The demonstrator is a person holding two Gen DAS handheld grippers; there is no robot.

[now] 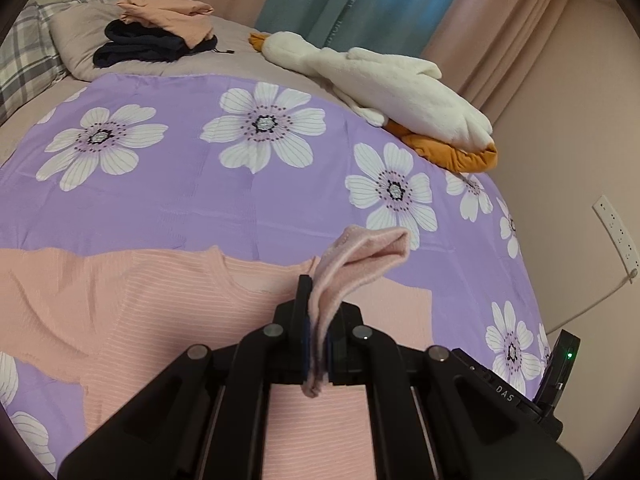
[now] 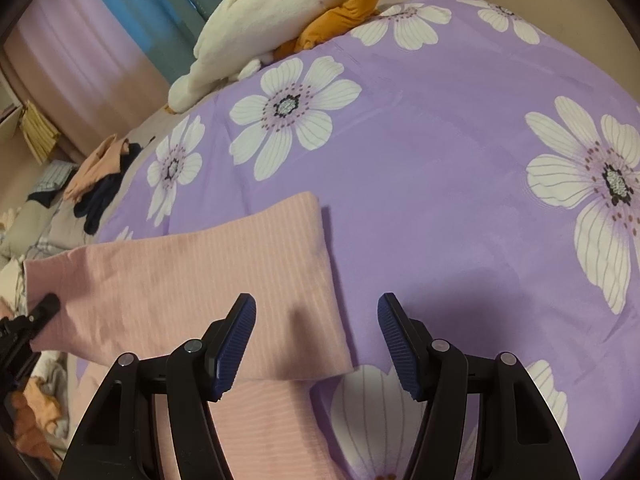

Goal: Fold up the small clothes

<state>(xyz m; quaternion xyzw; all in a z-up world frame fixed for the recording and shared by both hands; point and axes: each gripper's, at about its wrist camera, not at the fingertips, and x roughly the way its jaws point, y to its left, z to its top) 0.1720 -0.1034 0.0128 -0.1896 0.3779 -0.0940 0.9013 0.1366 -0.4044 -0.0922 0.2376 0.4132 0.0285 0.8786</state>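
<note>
From the left wrist, the left gripper (image 1: 318, 344) has its jaws pinched tight on a fold of a pink top (image 1: 168, 312), most likely a sleeve end or edge, which stands up from the jaws with its cuff curling open above. The rest of the top lies flat on a purple bedspread (image 1: 248, 200) printed with white flowers, neckline toward the far side. Farther back sit a pile of folded clothes (image 1: 160, 28), a plaid pillow (image 1: 24, 56) and a white plush goose (image 1: 400, 84). The letters "DAS" read on the gripper's housing at the right; writing on the curtain (image 1: 352, 0) is too blurred to make out.

From the right wrist, the right gripper (image 2: 316, 336) hangs over the top (image 2: 200, 280) with its jaws well apart and nothing between them; its left finger is above the cloth, its right above bare bedspread (image 2: 440, 200). The top's right part is already folded over, with a straight edge. The tip of the left gripper (image 2: 44, 308) shows at the far left edge of the cloth.

To fold well, I judge the left gripper should carry its pinched edge level across, keep the cloth taut, and line it up with the straight edge before letting go, while the right gripper pins the body.
</note>
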